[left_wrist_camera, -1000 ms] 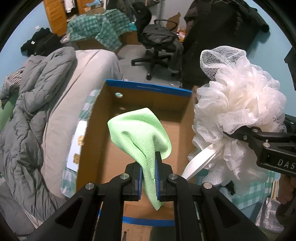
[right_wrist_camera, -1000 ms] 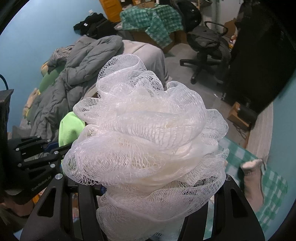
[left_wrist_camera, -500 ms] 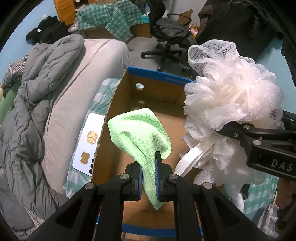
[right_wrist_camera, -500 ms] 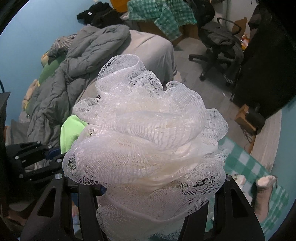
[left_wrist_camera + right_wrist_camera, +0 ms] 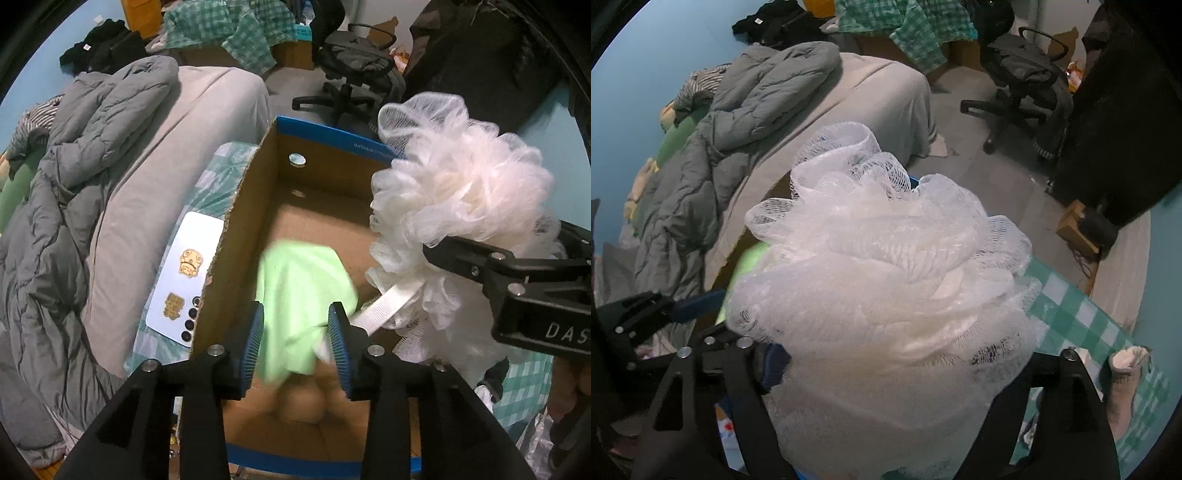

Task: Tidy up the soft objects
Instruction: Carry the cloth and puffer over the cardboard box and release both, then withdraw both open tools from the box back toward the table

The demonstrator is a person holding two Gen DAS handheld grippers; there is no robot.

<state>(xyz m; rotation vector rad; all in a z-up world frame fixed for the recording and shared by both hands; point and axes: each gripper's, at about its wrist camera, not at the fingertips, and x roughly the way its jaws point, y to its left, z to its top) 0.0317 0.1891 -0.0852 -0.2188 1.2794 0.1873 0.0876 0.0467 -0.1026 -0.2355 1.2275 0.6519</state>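
My left gripper point(image 5: 297, 332) is open above a brown cardboard box point(image 5: 243, 206) with blue-taped rims. A light green cloth point(image 5: 303, 291) is blurred between and beyond the spread fingers, falling into the box. My right gripper point(image 5: 894, 406) is shut on a white mesh bath pouf point(image 5: 886, 295) that fills its view. In the left wrist view the pouf point(image 5: 461, 206) hangs over the box's right wall, its white strap point(image 5: 388, 302) dangling inward.
A phone point(image 5: 181, 280) lies on the checked cloth left of the box. A bed with a grey duvet point(image 5: 66, 206) is on the left. An office chair point(image 5: 354, 70) stands beyond. A sock point(image 5: 1126, 369) lies at the right.
My left gripper opened and let go of the green cloth, which is dropping into the box. Both grippers moved forward over the box; the pouf stays gripped.
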